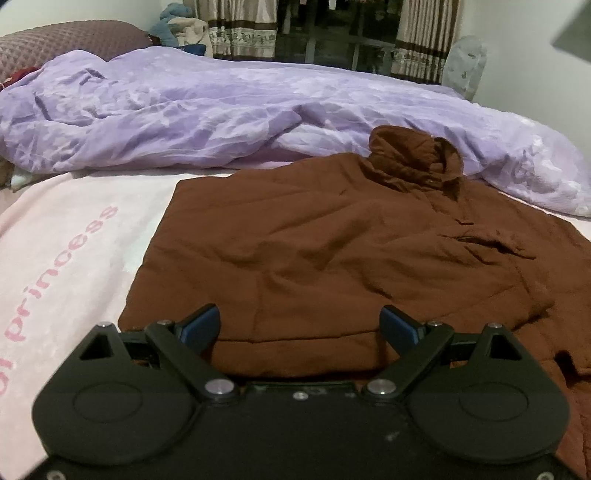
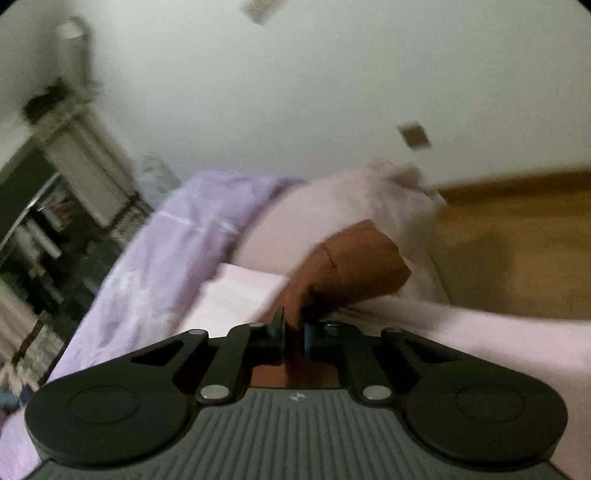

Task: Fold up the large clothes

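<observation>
Crowding the far side of the bed, a rumpled lilac duvet [image 1: 229, 114] lies against the collar of the brown jacket [image 1: 314, 251], which is spread on the pink blanket [image 1: 66, 251]. Curtains [image 1: 240, 26] and a dark window stand behind. Left gripper [image 1: 300, 326] hovers with fingers released; right gripper [image 2: 293, 332] fingers are clenched on a brown jacket sleeve [image 2: 354, 266].

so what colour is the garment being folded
Brown, a rusty dark shade. The garment shows best in the left wrist view.
</observation>
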